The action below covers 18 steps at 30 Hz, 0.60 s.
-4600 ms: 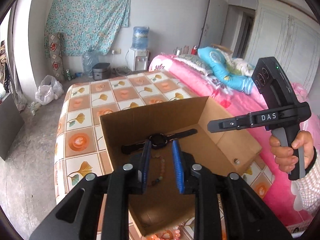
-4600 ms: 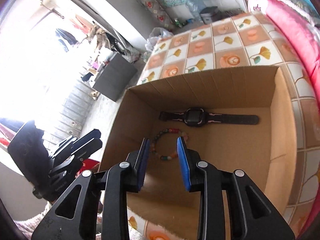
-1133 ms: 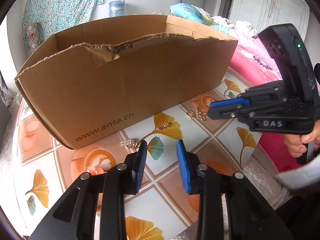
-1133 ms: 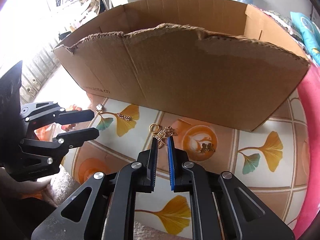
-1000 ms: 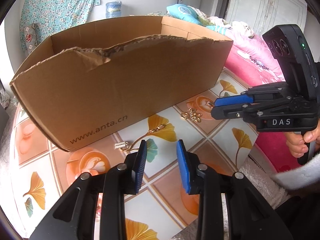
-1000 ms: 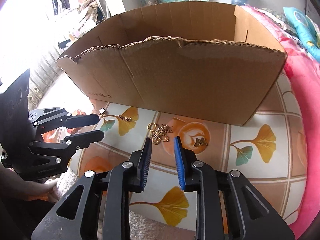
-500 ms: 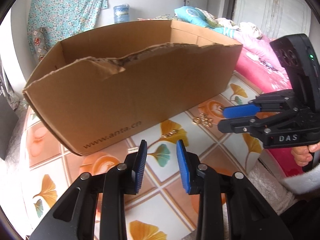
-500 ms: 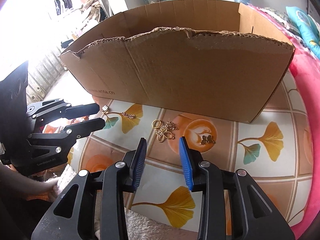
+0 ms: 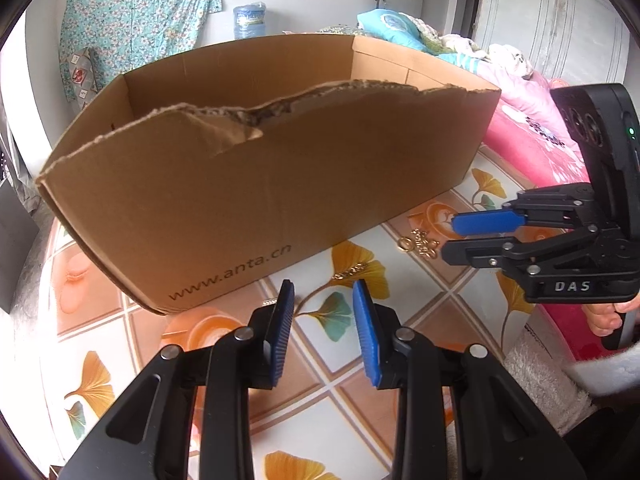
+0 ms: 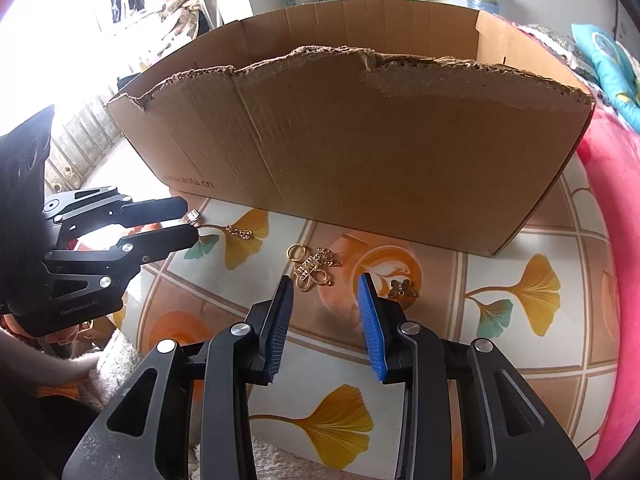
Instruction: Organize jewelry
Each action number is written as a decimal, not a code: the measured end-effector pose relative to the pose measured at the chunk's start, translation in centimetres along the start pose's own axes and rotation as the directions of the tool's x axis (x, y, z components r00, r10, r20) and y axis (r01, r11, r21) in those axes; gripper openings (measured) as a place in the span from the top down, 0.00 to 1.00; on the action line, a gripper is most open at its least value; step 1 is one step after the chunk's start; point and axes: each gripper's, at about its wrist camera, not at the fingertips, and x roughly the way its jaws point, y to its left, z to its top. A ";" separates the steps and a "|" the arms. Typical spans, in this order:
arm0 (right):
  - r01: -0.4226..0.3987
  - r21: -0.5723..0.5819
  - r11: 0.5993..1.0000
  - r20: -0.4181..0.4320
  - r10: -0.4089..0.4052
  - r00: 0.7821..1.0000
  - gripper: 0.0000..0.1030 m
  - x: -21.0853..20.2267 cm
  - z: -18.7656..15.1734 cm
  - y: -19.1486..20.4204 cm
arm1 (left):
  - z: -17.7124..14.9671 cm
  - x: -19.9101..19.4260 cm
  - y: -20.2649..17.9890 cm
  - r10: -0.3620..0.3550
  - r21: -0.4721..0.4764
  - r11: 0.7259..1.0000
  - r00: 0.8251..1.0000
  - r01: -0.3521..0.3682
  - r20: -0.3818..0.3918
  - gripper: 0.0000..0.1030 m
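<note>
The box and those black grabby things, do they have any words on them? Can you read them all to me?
"www.anta.cn": printed on the front of the box.
"DAS": on the right hand-held gripper, on its body.
"GenRobot.AI": small and faint, on the left hand-held gripper, on its body.
The label on the water jug is too blurred to read.

Right claw (image 10: 325, 312) wider than a second ago.
</note>
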 end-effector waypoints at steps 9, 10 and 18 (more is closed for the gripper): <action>-0.022 -0.074 0.997 0.002 0.022 1.000 0.73 1.6 0.3 0.4 | -0.3 0.4 -1.4 -0.027 0.031 0.999 0.999 0.027 -0.019 0.71; -0.021 -0.081 0.996 0.002 0.022 1.000 0.73 1.6 0.3 0.4 | -0.3 0.4 -1.4 -0.030 0.032 0.999 0.999 0.030 -0.019 0.71; -0.054 -0.122 0.991 -0.021 0.052 0.998 0.74 1.6 0.7 0.8 | -0.3 0.5 -1.3 -0.038 0.029 0.999 0.999 0.039 -0.024 0.71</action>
